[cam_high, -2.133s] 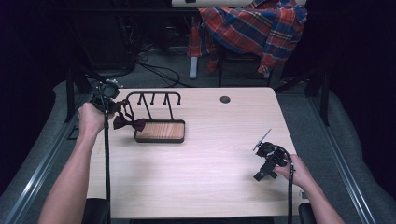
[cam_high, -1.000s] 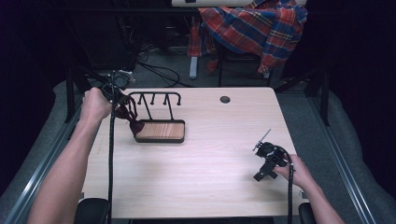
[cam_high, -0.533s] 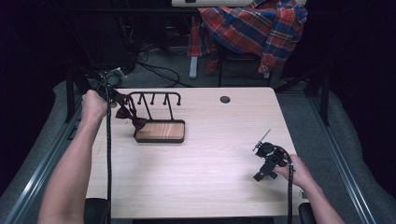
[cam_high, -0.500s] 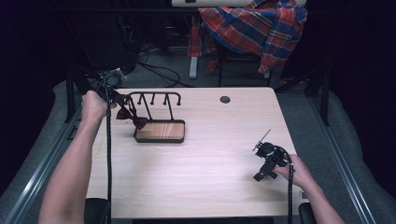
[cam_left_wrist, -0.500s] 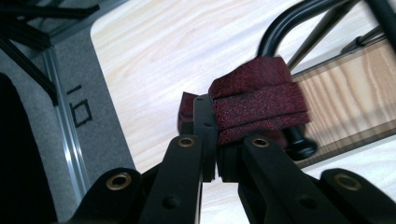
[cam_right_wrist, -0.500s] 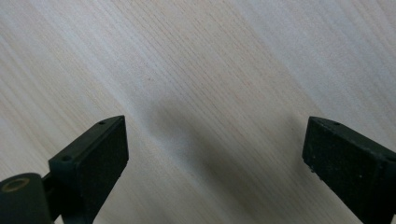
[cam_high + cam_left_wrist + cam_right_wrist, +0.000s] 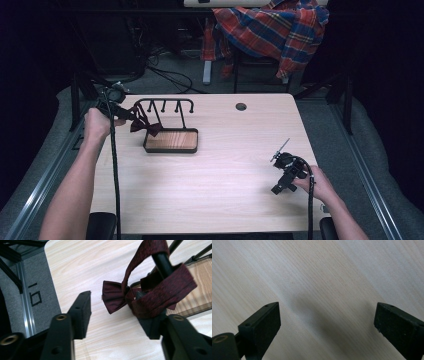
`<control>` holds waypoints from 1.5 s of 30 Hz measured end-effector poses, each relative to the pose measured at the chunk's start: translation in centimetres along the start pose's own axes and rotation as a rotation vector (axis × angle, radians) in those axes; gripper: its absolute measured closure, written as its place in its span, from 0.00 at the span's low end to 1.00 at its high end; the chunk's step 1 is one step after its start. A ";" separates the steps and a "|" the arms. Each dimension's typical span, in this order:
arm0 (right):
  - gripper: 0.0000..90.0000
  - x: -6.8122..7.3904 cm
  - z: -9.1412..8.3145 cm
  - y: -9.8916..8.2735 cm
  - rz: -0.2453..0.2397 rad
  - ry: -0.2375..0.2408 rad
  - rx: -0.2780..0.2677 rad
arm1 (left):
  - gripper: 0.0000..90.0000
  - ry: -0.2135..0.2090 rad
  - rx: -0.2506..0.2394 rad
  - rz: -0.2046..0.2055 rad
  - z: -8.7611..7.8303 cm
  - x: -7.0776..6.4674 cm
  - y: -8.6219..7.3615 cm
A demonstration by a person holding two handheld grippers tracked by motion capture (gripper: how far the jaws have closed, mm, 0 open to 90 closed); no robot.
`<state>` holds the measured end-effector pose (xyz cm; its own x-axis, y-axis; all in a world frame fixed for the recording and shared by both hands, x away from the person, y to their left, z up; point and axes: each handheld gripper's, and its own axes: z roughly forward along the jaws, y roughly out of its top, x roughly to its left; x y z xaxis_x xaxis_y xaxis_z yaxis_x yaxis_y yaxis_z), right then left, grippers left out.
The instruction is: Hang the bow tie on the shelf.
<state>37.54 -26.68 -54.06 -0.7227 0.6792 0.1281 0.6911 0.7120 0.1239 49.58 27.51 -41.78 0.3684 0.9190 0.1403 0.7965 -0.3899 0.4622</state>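
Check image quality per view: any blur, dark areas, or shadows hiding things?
High view: table evenly lit, surroundings nearly black, frame soft. Left gripper view: bow tie fairly sharp, near jaws slightly soft. Right gripper view: wood grain clear, a diffuse shadow between the open jaws of the right hand-held gripper; no glare.

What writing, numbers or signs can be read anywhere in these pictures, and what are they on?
"10", or perhaps "1 0": black marks, seen sideways, on the grey floor beside the table, in the left gripper view.
Nothing else carries writing: the bow tie, the wooden stand and the plaid cloth show no readable label.
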 end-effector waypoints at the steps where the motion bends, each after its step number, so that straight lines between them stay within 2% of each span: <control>1: 0.07 0.0 0.0 0.0 -0.001 -0.001 0.000 | 0.46 -0.001 -0.003 -0.005 0.0 0.0 -0.1; 8: 0.08 0.0 0.0 0.0 -0.002 -0.001 -0.003 | 0.30 -0.020 -0.028 -0.028 -0.4 0.4 -0.6; 12: 0.08 0.0 0.1 0.0 0.000 0.001 -0.006 | 0.20 -0.039 -0.043 -0.017 -0.9 0.5 -0.8; 15: 0.08 0.0 0.1 0.0 -0.003 0.002 -0.002 | 0.18 -0.052 -0.057 -0.011 -1.4 0.4 -0.8; 17: 0.07 -0.2 -0.1 0.1 -0.018 0.001 0.025 | 0.17 -0.062 -0.072 -0.015 -1.8 0.3 -1.0; 18: 0.08 0.0 0.1 0.0 0.004 -0.002 -0.003 | 0.16 -0.069 -0.074 -0.017 -1.9 0.2 -1.1; 21: 0.07 0.0 0.0 0.0 0.006 0.001 -0.006 | 0.14 -0.082 -0.094 -0.023 -2.6 0.0 -1.4; 26: 0.07 0.1 0.0 0.0 0.001 -0.007 -0.002 | 0.03 -0.094 -0.127 -0.038 -3.6 -0.3 -1.9; 27: 0.07 0.0 -0.1 0.1 -0.010 -0.004 0.009 | 0.02 -0.096 -0.131 -0.041 -3.8 -0.3 -2.0; 31: 0.07 0.0 0.0 0.0 0.000 0.000 -0.005 | 0.00 -0.091 -0.135 -0.043 -4.4 -0.6 -2.4; 32: 0.07 -0.1 -0.1 0.1 -0.010 -0.004 0.010 | 0.00 -0.091 -0.134 -0.047 -4.5 -0.7 -2.5; 34: 0.07 0.0 0.0 0.0 -0.001 -0.006 -0.003 | 0.00 -0.094 -0.137 -0.048 -4.7 -1.0 -2.9; 36: 0.07 0.1 -0.1 0.0 -0.001 -0.007 -0.003 | 0.00 -0.104 -0.139 -0.056 -4.8 -1.2 -3.5; 41: 0.07 0.1 0.0 0.0 -0.001 -0.008 -0.003 | 0.00 -0.097 -0.141 -0.064 -5.1 -1.7 -4.7; 42: 0.07 0.0 -0.1 0.1 -0.013 -0.005 0.010 | 0.00 -0.091 -0.142 -0.069 -5.1 -1.8 -5.1; 45: 0.07 0.1 -0.1 0.0 -0.004 -0.010 -0.001 | 0.00 -0.092 -0.143 -0.074 -5.1 -2.3 -6.0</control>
<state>37.51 -26.65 -53.97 -0.7253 0.6783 0.1176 0.6885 0.7144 0.1252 41.51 28.06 -40.46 0.3589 0.9331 0.0233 0.7493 -0.3029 0.5888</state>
